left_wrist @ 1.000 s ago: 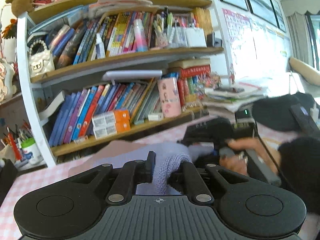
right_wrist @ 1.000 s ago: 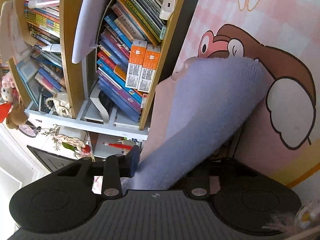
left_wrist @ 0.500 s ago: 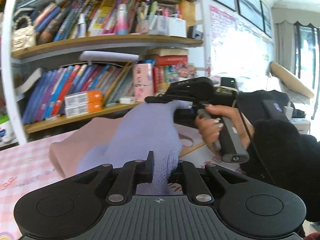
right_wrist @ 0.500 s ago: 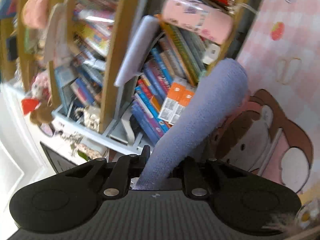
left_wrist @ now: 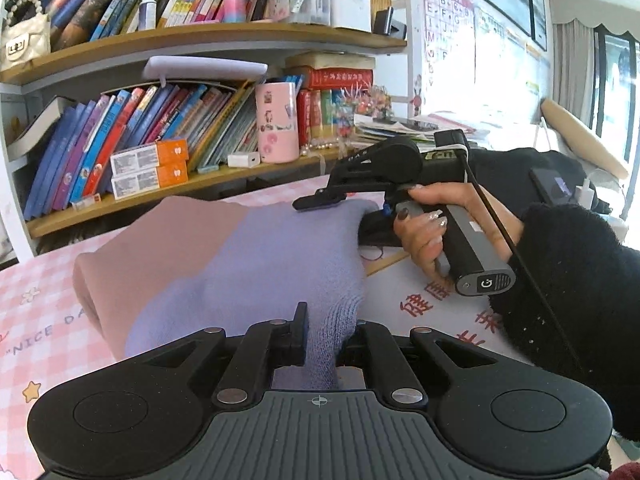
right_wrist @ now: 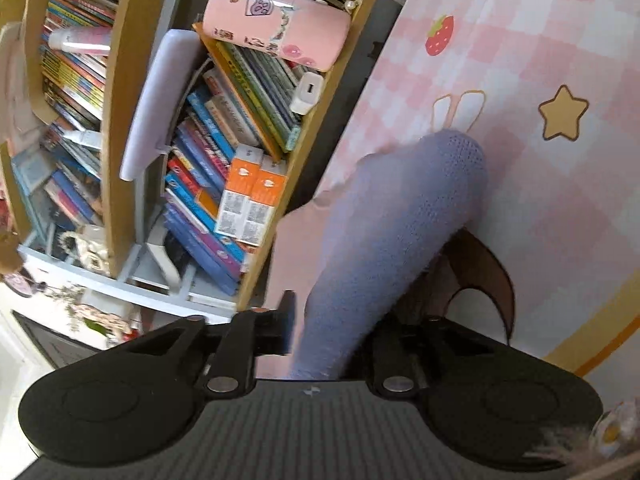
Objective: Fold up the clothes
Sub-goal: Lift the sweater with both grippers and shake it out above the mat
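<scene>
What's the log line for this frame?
left gripper: shut on garment | right gripper: shut on garment | garment: over pink tablecloth

The far edge of the pink checked tabletop (left_wrist: 36, 308) is walled off by a bookshelf (left_wrist: 192, 184) — packed books, two orange boxes (left_wrist: 150, 168) and a pink cup (left_wrist: 277, 122) leave no gap to reach through there. Left of the folded purple-and-pink garment (left_wrist: 248, 264) the cloth lies bare, giving open room on the near-left side. On the right the way is crowded — the right gripper (left_wrist: 320, 203), the hand (left_wrist: 448, 228) holding it and a black sleeve (left_wrist: 572, 304) fill the space beside the garment.
</scene>
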A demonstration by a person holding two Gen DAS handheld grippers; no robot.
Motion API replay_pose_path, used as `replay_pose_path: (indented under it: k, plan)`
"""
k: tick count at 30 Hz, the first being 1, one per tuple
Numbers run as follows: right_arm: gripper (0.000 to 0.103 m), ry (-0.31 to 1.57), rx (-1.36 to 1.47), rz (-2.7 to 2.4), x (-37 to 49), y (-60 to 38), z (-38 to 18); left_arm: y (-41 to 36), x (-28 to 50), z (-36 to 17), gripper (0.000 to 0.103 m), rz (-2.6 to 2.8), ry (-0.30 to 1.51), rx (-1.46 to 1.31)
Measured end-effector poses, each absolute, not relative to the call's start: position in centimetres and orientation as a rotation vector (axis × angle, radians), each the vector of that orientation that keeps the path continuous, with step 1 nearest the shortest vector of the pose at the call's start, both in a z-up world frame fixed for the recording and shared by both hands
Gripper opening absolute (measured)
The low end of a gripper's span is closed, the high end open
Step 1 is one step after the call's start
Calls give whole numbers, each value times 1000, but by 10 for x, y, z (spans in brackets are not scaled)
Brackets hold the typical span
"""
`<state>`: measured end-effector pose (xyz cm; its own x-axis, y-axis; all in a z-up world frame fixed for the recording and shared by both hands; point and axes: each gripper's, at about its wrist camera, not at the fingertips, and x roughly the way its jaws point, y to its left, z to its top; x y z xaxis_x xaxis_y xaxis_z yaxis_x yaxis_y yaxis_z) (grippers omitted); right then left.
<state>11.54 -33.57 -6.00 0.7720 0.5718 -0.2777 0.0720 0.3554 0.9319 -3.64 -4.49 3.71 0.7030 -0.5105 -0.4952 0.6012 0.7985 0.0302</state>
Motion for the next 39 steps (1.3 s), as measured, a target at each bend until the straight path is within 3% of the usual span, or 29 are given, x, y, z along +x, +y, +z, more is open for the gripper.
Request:
replay_pose_path:
  k: [1,4,6,7,8,15,20,23,27,31,35,39]
  plan:
    - [36,648,1170,345,116,-335,-59,-44,-36,36,7,-620,495,196]
    - [38,648,1167,357,115,-335,-60,-42,-36,34,7,-612,507,196]
    - [32,646,1152,362,115,-334,-59,-39,-36,31,7,-607,516,184]
    - [18,641,1130,364,116,-334,-57,-37,-36,30,7,-602,520,177]
    - [13,636,1110,367,116,-333,-55,-35,-35,30,7,-599,524,167]
    - [10,559,1129,436,113,-333,-51,-30,-41,42,7,-650,485,106]
    - [9,382,1190,541,98,-345,-26,-28,-56,67,6,-763,369,52]
    - [9,250,1174,614,85,-354,15,-23,-66,88,6,-846,276,-1]
    - [9,40,1009,744,65,-351,117,13,-73,135,6,-993,41,-203]
    - [10,-99,865,931,47,-318,193,49,-71,113,9,-933,89,-275]
    - [11,0,700,904,59,-254,189,84,-68,88,12,-863,152,-339]
    - [11,324,613,775,104,-189,99,118,-68,57,21,-700,262,-333]
